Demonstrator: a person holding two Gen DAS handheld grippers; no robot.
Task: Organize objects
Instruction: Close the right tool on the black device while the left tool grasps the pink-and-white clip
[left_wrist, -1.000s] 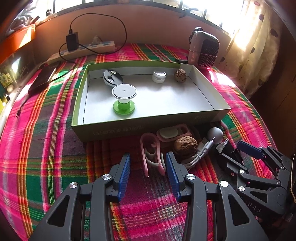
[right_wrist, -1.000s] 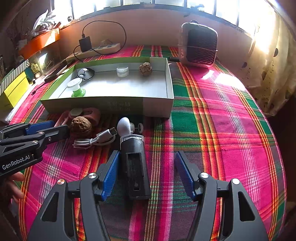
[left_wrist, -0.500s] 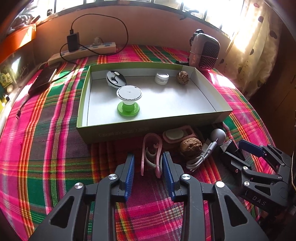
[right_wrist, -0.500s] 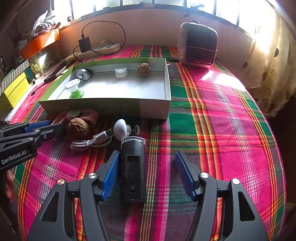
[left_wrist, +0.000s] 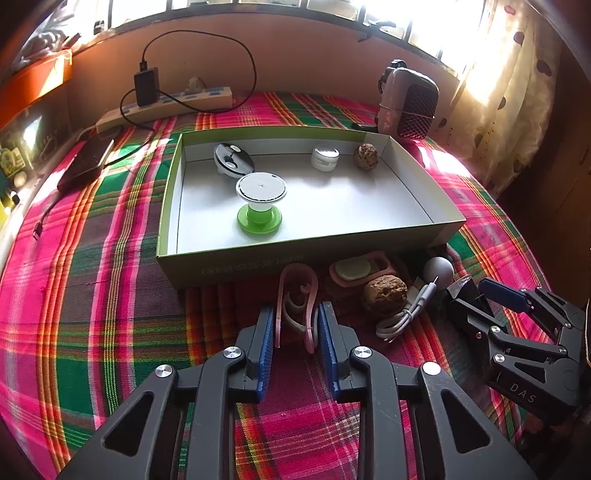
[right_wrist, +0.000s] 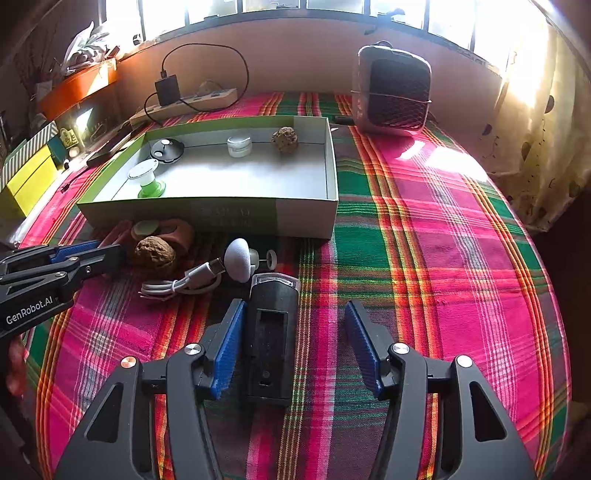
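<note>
My left gripper (left_wrist: 295, 325) is shut on a pink clip (left_wrist: 297, 299) that lies on the plaid cloth just in front of the green box (left_wrist: 229, 267). The box holds a green-and-white spool (left_wrist: 260, 201), a black-and-white disc (left_wrist: 232, 160), a small white jar (left_wrist: 325, 158) and a brown ball (left_wrist: 365, 157). My right gripper (right_wrist: 293, 332) is open around a black rectangular device (right_wrist: 271, 332), which touches its left pad. A second brown ball (right_wrist: 155, 254), a white cable (right_wrist: 184, 282) and a grey knob (right_wrist: 240, 258) lie in front of the box.
A pink case with a pale lid (left_wrist: 356, 269) lies against the box front. A small heater (right_wrist: 391, 96) stands at the back right. A power strip with a charger (left_wrist: 166, 103) and a dark phone (left_wrist: 86, 162) lie at the back left.
My left gripper has moved forward and closed its pads onto the pink clip. My right gripper has stayed open around the black device, shifting only slightly.
</note>
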